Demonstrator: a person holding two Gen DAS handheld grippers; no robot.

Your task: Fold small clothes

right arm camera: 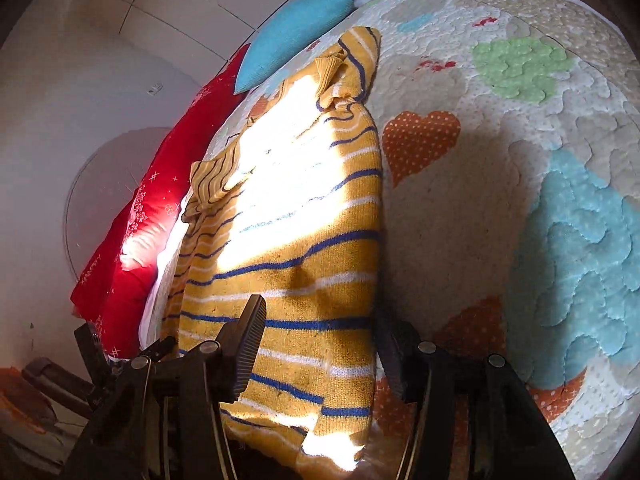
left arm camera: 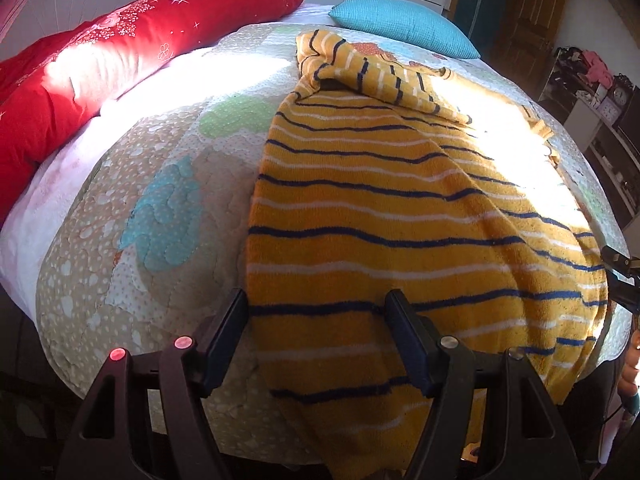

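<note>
A yellow sweater with blue and white stripes (left arm camera: pixel 400 208) lies spread on the quilted bed cover (left arm camera: pixel 160 208), its sleeves bunched at the far end. My left gripper (left arm camera: pixel 316 300) is open, its fingers straddling the sweater's near left hem corner. In the right wrist view the sweater (right arm camera: pixel 304 240) runs away from the camera, and my right gripper (right arm camera: pixel 320 320) is open with its fingers on either side of the sweater's near right hem. The right gripper also shows at the right edge of the left wrist view (left arm camera: pixel 620 276).
A red bolster pillow (left arm camera: pixel 100 68) lies along the bed's far left side and a teal pillow (left arm camera: pixel 404 24) at the head. Shelves with clutter (left arm camera: pixel 592 92) stand to the right of the bed. Bright sunlight washes out part of the sweater.
</note>
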